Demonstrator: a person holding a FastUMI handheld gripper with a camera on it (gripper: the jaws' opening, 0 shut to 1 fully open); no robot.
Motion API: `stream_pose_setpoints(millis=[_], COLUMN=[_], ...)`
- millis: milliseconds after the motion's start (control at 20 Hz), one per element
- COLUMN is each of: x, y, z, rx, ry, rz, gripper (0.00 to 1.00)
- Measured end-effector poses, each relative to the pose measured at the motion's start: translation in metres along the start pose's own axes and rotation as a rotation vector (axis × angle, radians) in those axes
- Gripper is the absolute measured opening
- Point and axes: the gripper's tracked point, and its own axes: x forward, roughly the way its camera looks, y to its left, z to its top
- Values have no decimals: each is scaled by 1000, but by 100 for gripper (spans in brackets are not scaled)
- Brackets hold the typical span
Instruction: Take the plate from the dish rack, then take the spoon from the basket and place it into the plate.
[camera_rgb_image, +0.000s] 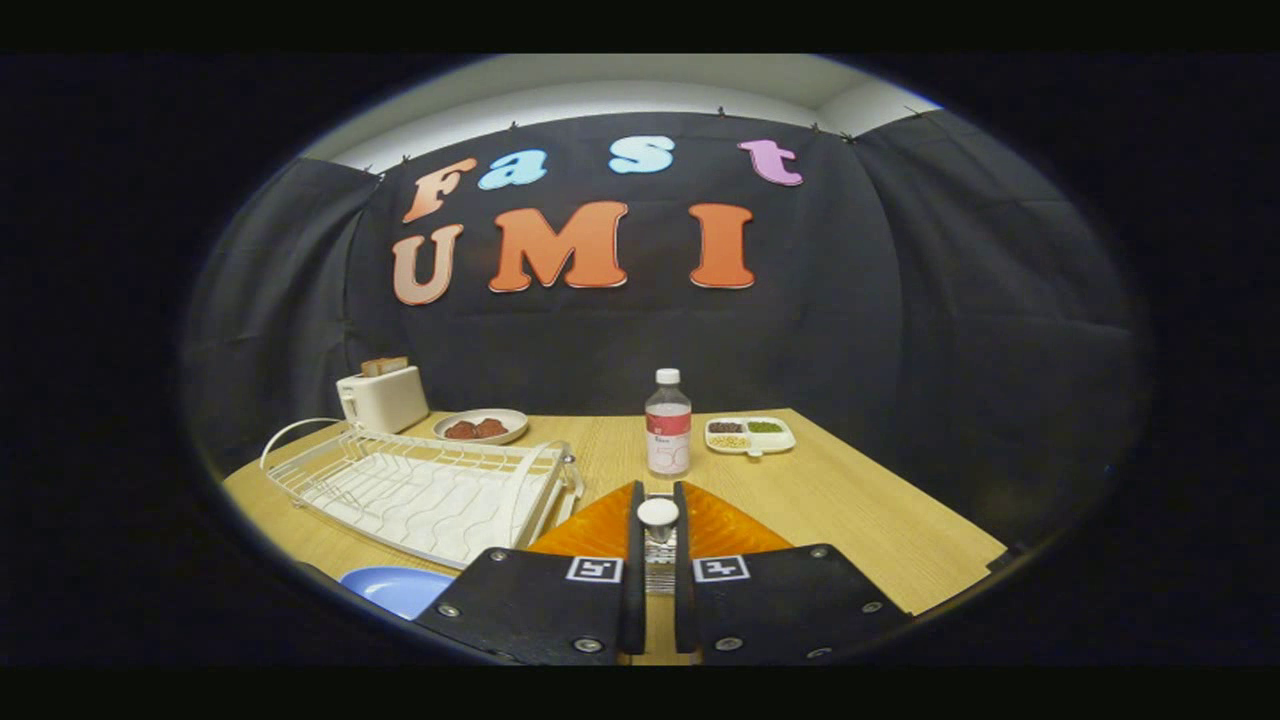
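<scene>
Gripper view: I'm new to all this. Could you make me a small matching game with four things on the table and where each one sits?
Things:
1. blue plate
2. toaster
3. bottle
4. divided tray

Places:
A. straight beyond the tongs, which are closed on what looks like the spoon
B. behind the far end of the dish rack
C. beside the bottle, on the side away from the rack
D. by the rack's near corner, close to the tongs

Pairs: 1-D; 2-B; 3-A; 4-C
</scene>
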Motion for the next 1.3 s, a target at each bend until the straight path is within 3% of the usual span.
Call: stream_pose_setpoints(millis=[300, 700, 1050, 1300], x=[-34, -92, -123, -120], y=[11, 56, 105, 136], z=[42, 73, 21, -30], rx=[-10, -78, -106, -76], ry=[-44, -108, -46, 21], rz=[43, 199, 371, 487], gripper=[11, 11, 11, 11])
